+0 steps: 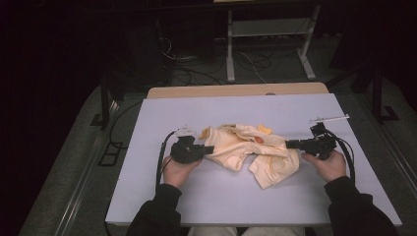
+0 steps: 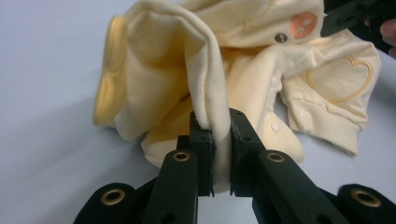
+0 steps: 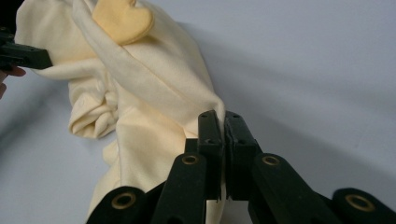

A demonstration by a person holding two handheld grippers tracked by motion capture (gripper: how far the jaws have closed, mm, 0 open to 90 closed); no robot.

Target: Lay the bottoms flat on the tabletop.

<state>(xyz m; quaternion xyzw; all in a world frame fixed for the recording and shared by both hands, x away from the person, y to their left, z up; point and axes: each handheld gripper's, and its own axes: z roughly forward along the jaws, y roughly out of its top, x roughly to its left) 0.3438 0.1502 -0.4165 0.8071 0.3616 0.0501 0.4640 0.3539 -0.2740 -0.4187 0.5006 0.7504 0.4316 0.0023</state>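
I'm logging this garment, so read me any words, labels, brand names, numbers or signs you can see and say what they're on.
No readable text anywhere.
The yellow garment carries only a stitched heart outline and an orange round patch, whose print is too blurred to read.

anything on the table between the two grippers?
Only the crumpled pale-yellow baby garment: in the high view it spans the stretch on the white table, the left gripper and right gripper each clamped on an end.

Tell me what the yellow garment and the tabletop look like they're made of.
Garment: soft matte knit, probably cotton; it drapes in limp folds, with ribbed cuff and snap buttons. Tabletop: smooth, matte pale sheet, perhaps laminate or board; flat, without visible grain.
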